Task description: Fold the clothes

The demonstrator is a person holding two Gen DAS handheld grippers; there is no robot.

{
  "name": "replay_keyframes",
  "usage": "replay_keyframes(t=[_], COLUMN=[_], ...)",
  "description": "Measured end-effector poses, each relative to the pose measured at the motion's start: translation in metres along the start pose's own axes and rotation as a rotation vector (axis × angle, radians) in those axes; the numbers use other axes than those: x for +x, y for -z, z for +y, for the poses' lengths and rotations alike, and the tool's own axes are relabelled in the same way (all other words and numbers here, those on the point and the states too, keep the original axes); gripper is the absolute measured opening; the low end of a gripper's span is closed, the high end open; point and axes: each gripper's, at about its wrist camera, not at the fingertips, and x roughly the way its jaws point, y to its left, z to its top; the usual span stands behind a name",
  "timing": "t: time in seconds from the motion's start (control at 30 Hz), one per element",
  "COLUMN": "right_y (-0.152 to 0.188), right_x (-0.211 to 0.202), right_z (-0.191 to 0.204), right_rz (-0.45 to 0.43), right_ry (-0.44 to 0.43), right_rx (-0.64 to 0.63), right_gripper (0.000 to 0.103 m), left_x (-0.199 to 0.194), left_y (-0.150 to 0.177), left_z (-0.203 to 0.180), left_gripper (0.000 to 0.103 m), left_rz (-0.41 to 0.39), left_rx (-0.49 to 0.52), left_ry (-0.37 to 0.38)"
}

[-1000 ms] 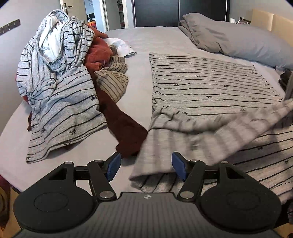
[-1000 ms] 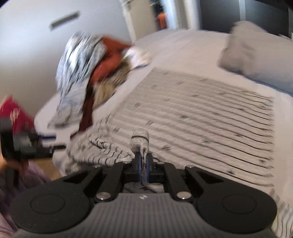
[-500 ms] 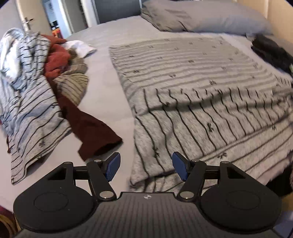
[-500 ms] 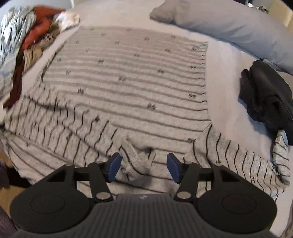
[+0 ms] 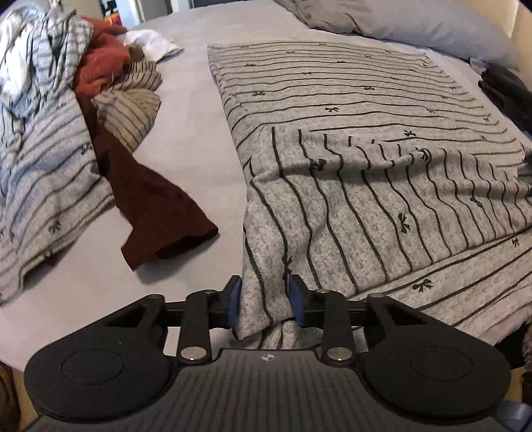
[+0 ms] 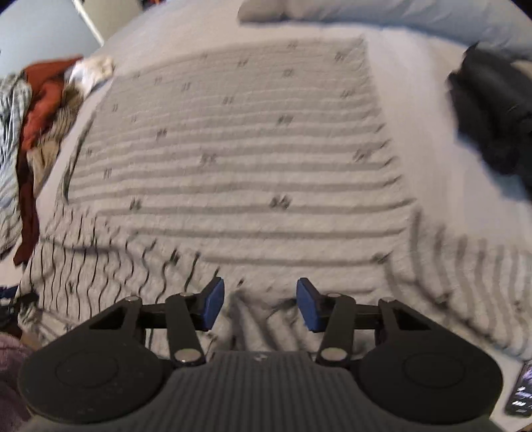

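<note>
A grey top with thin black stripes and small bows (image 5: pixel 349 109) lies flat on the bed; one sleeve (image 5: pixel 365 206) is folded across its near part. My left gripper (image 5: pixel 264 305) is at the near left corner, its jaws closing, and both blue pads touch a fold of this fabric bunched between them. In the blurred right wrist view the same top (image 6: pixel 249 149) fills the middle. My right gripper (image 6: pixel 260 305) hovers low over its crumpled near edge, its jaws closing; cloth lies between the pads but does not touch them.
A heap of clothes (image 5: pixel 50 99) with a maroon piece (image 5: pixel 149 206) lies on the left of the grey bed sheet (image 5: pixel 193 133). Grey pillows (image 5: pixel 432 30) are at the head. A black garment (image 6: pixel 492 109) lies to the right, a phone (image 6: pixel 522 392) at the near right edge.
The sleeve has been laid across the top. The right gripper let go of the cuff, dropped lower and now narrows. The left gripper sank to the near corner and closed onto the fabric.
</note>
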Motion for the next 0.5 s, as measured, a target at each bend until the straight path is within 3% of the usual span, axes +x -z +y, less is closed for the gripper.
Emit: replay_keyframes(t=[0.03, 0.07, 0.17, 0.37, 0.4, 0.5], right_y=[0.004, 0.008, 0.013, 0.014, 0.016, 0.023], right_x=[0.005, 0.010, -0.001, -0.076, -0.082, -0.067], right_z=[0.003, 0.006, 0.004, -0.017, -0.020, -0.025], right_rz=[0.031, 0.061, 0.010, -0.355, -0.379, -0.253], right_ry=[0.010, 0.020, 0.013, -0.095, -0.085, 0.021], right_rx=[-0.017, -0.034, -0.027, 0.086, 0.094, 0.078], right_gripper=[0.028, 0.008, 0.007, 0.006, 0.006, 0.006], left_x=[0.000, -0.001, -0.006, -0.022, -0.024, -0.023], left_y=[0.000, 0.001, 0.001, 0.001, 0.002, 0.001], left_z=[0.002, 0.003, 0.009, 0.028, 0.030, 0.031], left_gripper=[0.014, 0.010, 0.004, 0.003, 0.003, 0.003], left_rz=[0.002, 0.003, -0.014, -0.044, -0.043, -0.017], left_rx=[-0.013, -0.024, -0.070, -0.188, -0.199, -0.203], left_ry=[0.011, 0.019, 0.040, 0.069, 0.069, 0.054])
